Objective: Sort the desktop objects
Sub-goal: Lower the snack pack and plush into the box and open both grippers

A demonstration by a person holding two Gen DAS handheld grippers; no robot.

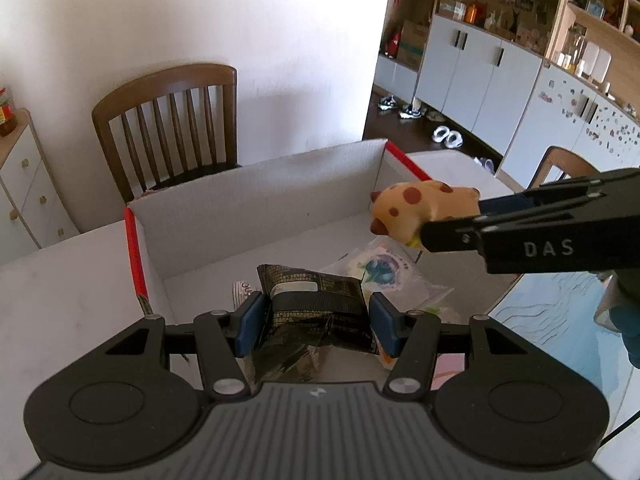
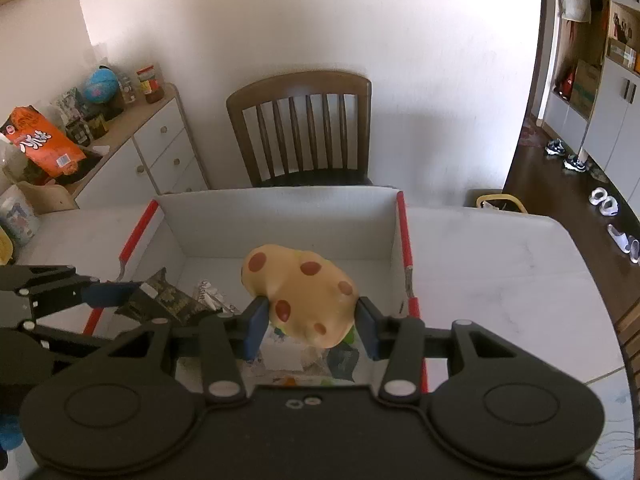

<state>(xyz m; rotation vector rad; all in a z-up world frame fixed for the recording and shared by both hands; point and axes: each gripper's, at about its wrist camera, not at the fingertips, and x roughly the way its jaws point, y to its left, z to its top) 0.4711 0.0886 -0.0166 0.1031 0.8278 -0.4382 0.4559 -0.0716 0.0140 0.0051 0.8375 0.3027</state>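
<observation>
My left gripper (image 1: 316, 320) is shut on a black snack packet (image 1: 316, 308), held over the open white cardboard box (image 1: 256, 196). The same packet (image 2: 160, 296) and left gripper (image 2: 120, 292) show at the left of the right wrist view. My right gripper (image 2: 310, 326) is shut on a tan toy with red-brown spots (image 2: 300, 292), also above the box (image 2: 280, 220). In the left wrist view that toy (image 1: 416, 210) hangs over the box's right side, pinched by the right gripper (image 1: 448, 220). Flat packets (image 1: 384, 272) lie on the box floor.
The box has red-edged side flaps (image 1: 134, 256) and stands on a white table (image 2: 500, 272). A wooden chair (image 2: 304, 132) stands behind it. A white drawer cabinet (image 2: 152, 152) with clutter on top is at the left. A blue patterned mat (image 1: 560, 320) lies right of the box.
</observation>
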